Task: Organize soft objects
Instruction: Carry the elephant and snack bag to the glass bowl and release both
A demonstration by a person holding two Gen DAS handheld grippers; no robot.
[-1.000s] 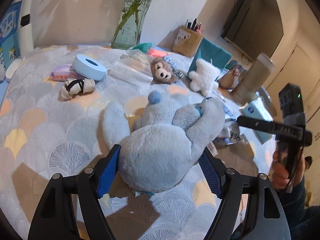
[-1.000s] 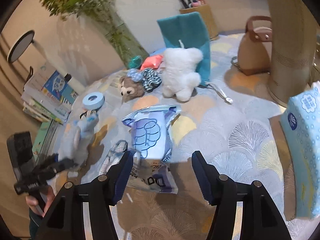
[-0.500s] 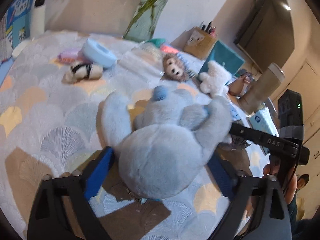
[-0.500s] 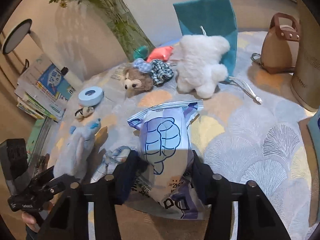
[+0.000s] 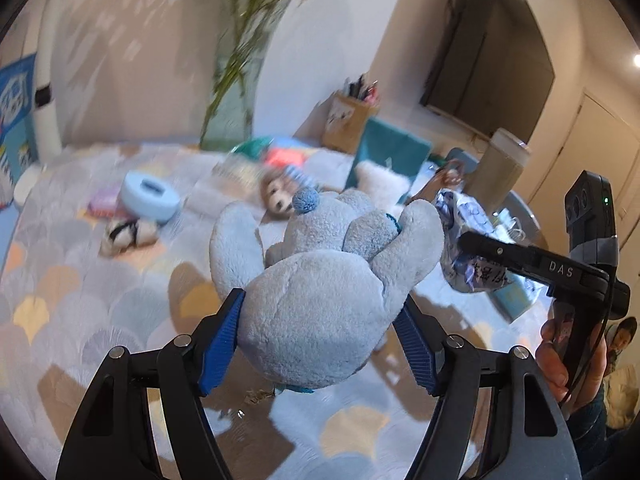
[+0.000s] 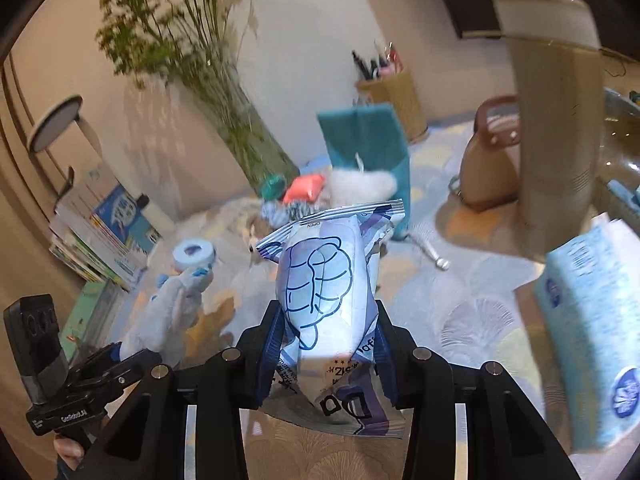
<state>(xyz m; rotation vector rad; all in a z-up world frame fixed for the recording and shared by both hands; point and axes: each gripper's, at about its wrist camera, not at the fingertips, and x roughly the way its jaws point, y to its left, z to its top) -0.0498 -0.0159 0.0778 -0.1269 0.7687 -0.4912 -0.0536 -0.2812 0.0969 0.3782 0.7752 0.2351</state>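
Grey-blue plush toy (image 5: 320,300): clamped in left gripper (image 5: 320,340), raised above the patterned tablecloth (image 5: 80,320). Wipes packet (image 6: 328,292): clenched in right gripper (image 6: 326,356), apparently lifted too. Blue tape roll (image 5: 150,196), white plush (image 5: 382,186) lay beyond; tissue pack (image 6: 592,320) near right edge.

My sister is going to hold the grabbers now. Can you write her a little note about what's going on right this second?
Left gripper: fingers shut on the blue plush toy, lifted off the tablecloth.
Right gripper: fingers shut on the wipes pack, also lifted.
Still on the table: brown bear plush, white plush, tape roll, small striped toy, tissue pack.
Done: two soft things picked up.
Left: set both down where they belong, then gather the other plush toys. No sorting spot is clear from these views.
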